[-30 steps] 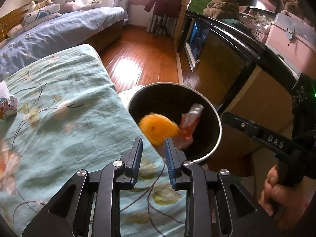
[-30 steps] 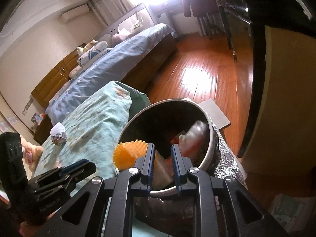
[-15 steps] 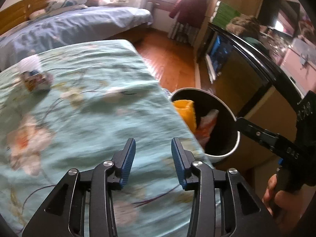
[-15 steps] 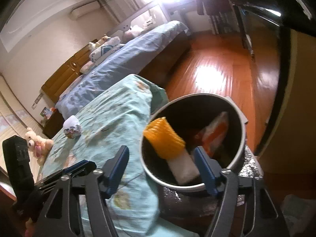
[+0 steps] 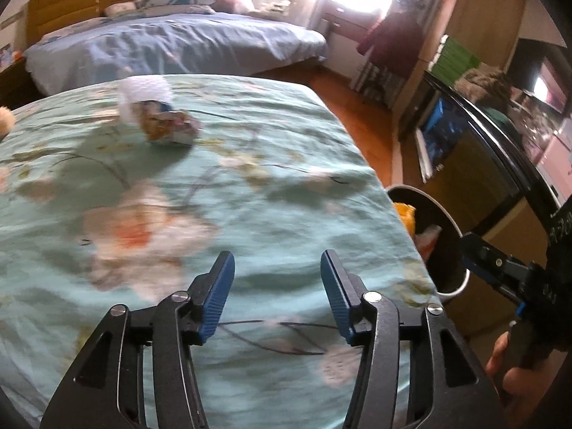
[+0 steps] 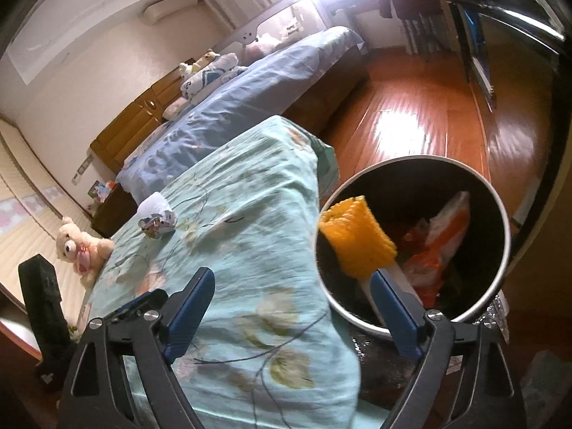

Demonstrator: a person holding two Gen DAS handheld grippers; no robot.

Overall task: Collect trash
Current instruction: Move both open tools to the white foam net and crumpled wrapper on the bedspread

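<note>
Since the frame 1 second earlier, the left gripper [image 5: 277,279] had swung away from the trash bin [image 6: 493,193] and onto the bed, and its fingers had gone from nearly closed to spread wide with nothing between them. The right gripper [image 6: 291,307] had likewise opened from nearly closed to wide, releasing nothing visible; it held no item.

The landmark was the trash bin, a round dark container with a pale metal rim, standing on the floor against the edge of the floral teal bedcover [image 6: 250,221]. Inside the bin lay 1 orange-bristled brush [image 6: 355,237] with a white handle, leaning against the wall nearest the bedcover, and 1 orange-and-white wrapper [image 6: 443,236] on the far side from the bedcover.

1 crumpled wrapper with white paper [image 5: 161,121] remained on the bedcover, well apart from the bin, at the far end of the cover from the left gripper. In the right wrist view the same item [image 6: 157,216] lay near a stuffed toy bear [image 6: 77,250], which sat further still from the bin.

The left gripper was over the bedcover beside the bin [image 5: 439,236]; contact with the cloth could not be determined. The right gripper's right finger overlapped the bin rim in view.
</note>
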